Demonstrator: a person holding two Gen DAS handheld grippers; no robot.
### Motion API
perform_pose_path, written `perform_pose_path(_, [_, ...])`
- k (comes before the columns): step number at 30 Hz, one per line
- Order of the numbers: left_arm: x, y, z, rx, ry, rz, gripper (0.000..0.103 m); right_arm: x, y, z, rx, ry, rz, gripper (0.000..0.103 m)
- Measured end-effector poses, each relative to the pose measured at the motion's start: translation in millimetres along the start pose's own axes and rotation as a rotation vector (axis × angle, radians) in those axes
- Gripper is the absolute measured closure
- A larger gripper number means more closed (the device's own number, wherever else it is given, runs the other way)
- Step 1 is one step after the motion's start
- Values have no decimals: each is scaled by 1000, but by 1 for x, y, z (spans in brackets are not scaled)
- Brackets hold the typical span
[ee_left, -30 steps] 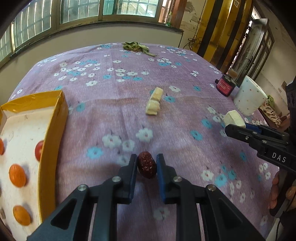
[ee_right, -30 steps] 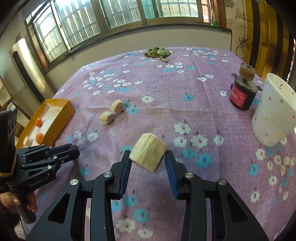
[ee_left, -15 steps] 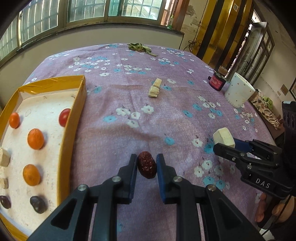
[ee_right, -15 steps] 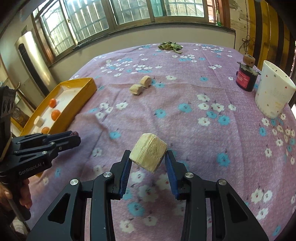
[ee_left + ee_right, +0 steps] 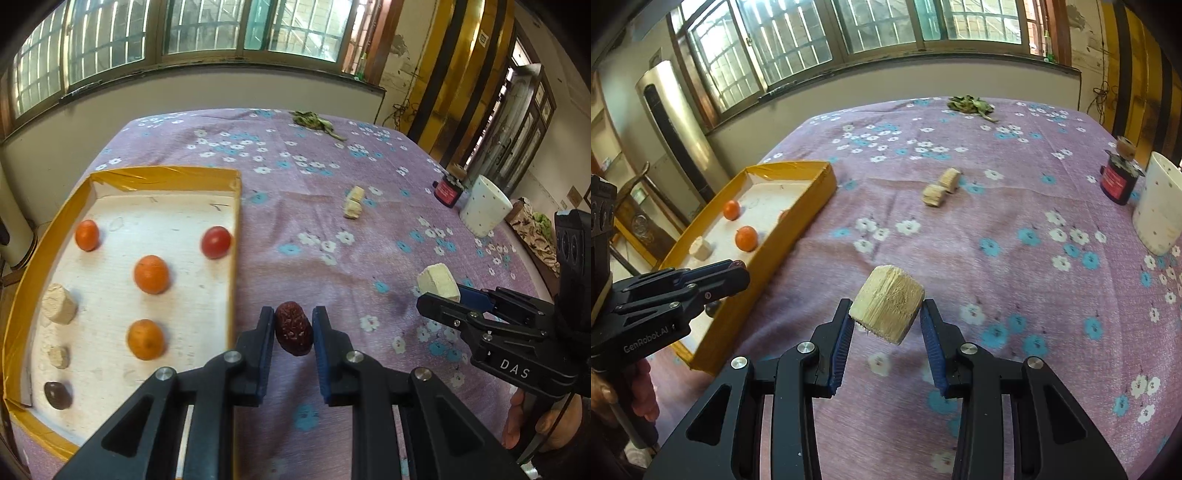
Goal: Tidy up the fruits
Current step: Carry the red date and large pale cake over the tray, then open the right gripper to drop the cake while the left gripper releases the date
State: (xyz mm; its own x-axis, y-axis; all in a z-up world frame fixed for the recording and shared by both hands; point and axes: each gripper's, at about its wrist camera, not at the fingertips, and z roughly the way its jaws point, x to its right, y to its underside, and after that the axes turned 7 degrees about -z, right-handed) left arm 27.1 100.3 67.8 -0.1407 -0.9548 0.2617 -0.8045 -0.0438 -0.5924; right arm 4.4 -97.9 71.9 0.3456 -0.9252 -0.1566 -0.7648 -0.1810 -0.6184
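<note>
left gripper [image 5: 293, 328] has its jaws clamped on a wrinkled dark red date [image 5: 293, 328], held clear above the purple flowered cloth [image 5: 332, 177], just to the right of the yellow tray's [image 5: 232, 258] near wall. right gripper [image 5: 886, 314] is pinched on a pale, fibrous chunk of fruit [image 5: 887, 304], and that piece hangs in the air over the cloth too, with the tray off to its left.

inside the tray, on the white floor: three orange fruits [image 5: 151, 274] in a loose spread, one red tomato-like fruit [image 5: 216, 242] close to the right wall, two pale chunks [image 5: 58, 303] along the left side and a dark date-like piece [image 5: 57, 395] in the near corner (a bit blurred, so i can't say more than that).

out on the cloth, two more pale chunks [image 5: 940, 187] lie touching each other near the middle of the table, well apart from the tray. far edge, a clump of green leaves [image 5: 969, 104]. over on the right, a white speckled cup [image 5: 1160, 210] stands upright with a small red-labelled dark jar [image 5: 1117, 181] just beside it, something brown perched on the jar's top. a hand [image 5: 543, 421] shows at the lower right of the left wrist view, wrapped round the right gripper's handle.
</note>
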Motion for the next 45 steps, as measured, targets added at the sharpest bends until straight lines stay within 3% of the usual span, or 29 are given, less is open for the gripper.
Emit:
perform_pose_path(15, [-78,-13,-24,43,-51,-92,80,-46,-24,20,5,-40,-12,67])
perform_pose_path(26, [-123,-28,-22,36,-110,-118,80,-77,-63,50,-3,-88,-20,67])
perform_pose_path(45, [-176,-104,47,-16,-158,-167,80,-104,-131,145,-60,-99,8,67])
